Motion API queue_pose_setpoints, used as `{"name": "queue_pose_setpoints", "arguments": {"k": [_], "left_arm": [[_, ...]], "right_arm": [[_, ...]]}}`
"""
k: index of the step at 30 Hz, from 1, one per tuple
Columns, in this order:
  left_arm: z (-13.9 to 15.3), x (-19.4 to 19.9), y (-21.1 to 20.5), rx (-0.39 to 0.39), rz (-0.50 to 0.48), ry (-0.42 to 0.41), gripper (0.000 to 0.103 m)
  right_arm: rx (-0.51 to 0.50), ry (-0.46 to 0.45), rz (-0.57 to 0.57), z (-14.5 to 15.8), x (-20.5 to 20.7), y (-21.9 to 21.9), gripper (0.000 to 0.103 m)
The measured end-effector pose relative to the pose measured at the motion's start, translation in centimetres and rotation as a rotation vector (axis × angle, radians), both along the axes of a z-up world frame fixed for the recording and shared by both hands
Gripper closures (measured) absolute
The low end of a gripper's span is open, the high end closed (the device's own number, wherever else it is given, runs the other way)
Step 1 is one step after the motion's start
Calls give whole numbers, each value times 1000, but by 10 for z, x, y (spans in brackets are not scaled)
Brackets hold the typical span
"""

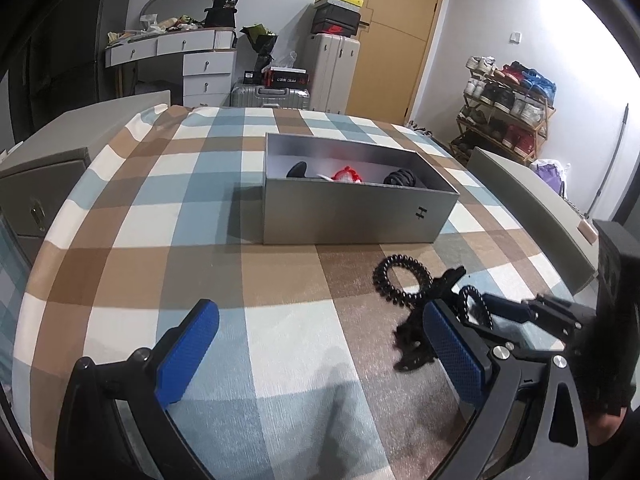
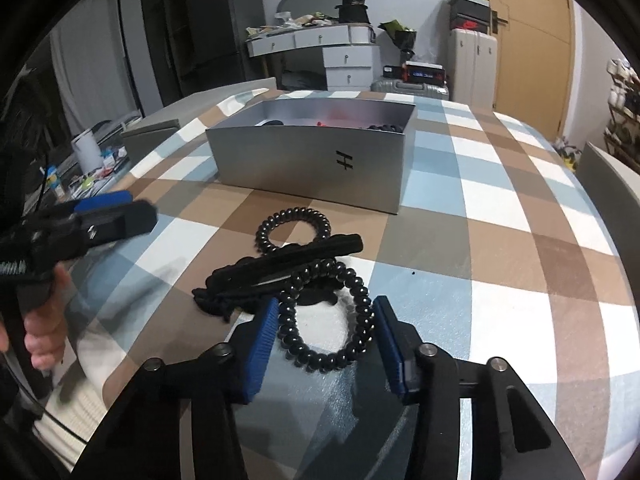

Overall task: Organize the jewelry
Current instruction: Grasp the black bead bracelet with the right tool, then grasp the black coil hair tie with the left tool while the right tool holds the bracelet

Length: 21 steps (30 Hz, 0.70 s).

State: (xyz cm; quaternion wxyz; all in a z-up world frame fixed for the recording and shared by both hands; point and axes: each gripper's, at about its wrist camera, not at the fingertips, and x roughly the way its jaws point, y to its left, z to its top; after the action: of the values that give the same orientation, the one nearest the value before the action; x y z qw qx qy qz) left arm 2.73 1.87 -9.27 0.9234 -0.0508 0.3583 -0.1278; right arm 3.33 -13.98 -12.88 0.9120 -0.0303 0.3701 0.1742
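Both wrist views sit low over the checked tablecloth, facing the grey box. The left looks from farther back; the right hangs close above the spiral hair ties. The 2 views share box, ties and far dresser.

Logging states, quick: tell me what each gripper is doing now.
Left gripper: open, empty.
Right gripper: open around a coil hair tie, not clamped.

On the table, two coil ties and a clip lie before the box — apparently overlapping.
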Motion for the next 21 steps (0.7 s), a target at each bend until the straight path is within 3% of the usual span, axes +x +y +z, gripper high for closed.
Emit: {"name": "queue_pose_setpoints", "arguments": {"k": [6,10,21], "left_arm": [[5,13,-8,15,-26,-3,3],[3,26,-19,48,-69,46,3],[-9,57,-37,44,-135,150,4]], "right_arm": [[76,-4,-16,3,-1,-11,66],[142,-25,-25,11,-5,-23,66],[185,-69,-35,22,-13,-36,66]]}}
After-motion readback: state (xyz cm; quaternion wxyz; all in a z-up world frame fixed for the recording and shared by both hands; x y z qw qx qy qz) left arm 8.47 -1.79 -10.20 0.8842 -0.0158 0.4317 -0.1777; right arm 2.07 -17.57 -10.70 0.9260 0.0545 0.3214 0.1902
